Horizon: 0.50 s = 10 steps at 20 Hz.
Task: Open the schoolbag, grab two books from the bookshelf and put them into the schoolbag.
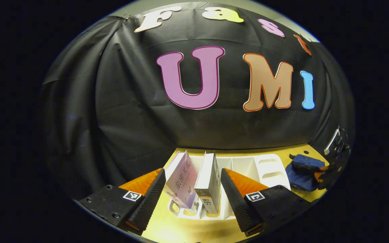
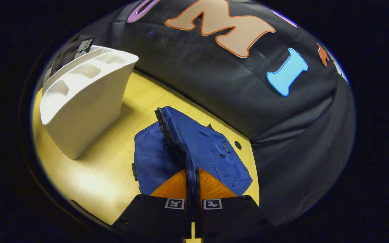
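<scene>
My left gripper (image 1: 192,197) is open, low over the table in front of the white bookshelf (image 1: 268,167). Two books stand in the shelf's left slots, straight ahead of the gap between my fingers: a pink-covered book (image 1: 181,180) leaning left and a white book (image 1: 209,180) upright beside it. The blue schoolbag (image 1: 301,172) lies to the right of the shelf. In the right gripper view, my right gripper (image 2: 192,177) is shut on the schoolbag's (image 2: 211,148) raised flap, right at the zipper edge (image 2: 167,130), holding it up.
The yellow wooden table (image 2: 89,175) ends at the black cloth wall close behind the bag and shelf. The bookshelf (image 2: 83,98) stands left of the bag, with a book (image 2: 71,50) sticking out at its far end. A small dark hole (image 2: 237,145) marks the tabletop behind the bag.
</scene>
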Available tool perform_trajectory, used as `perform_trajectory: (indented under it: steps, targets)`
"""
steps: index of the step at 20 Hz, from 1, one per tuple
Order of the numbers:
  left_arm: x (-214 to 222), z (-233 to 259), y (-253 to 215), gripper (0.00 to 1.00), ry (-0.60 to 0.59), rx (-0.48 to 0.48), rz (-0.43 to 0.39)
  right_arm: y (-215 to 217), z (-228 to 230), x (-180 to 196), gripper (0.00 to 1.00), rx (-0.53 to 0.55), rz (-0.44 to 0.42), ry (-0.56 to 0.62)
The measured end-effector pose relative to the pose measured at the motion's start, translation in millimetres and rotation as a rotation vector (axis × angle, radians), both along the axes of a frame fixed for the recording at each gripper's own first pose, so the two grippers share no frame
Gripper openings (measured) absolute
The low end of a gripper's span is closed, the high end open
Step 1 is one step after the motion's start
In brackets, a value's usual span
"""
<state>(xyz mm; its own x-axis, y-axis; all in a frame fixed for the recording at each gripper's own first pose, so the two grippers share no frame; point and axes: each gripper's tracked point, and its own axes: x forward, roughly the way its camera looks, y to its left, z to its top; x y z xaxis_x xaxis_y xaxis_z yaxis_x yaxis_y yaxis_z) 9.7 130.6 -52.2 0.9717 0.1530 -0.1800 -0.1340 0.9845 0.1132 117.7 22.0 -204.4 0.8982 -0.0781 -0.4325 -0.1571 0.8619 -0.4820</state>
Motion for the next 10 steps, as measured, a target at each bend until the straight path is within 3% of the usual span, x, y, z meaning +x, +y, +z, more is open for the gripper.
perform_trajectory:
  steps: [10]
  targets:
    - [-2.6,-11.7,-6.4,0.95,0.027,-0.047,0.003,-8.9,9.6,-0.4,0.06,0.15,-0.017,0.06]
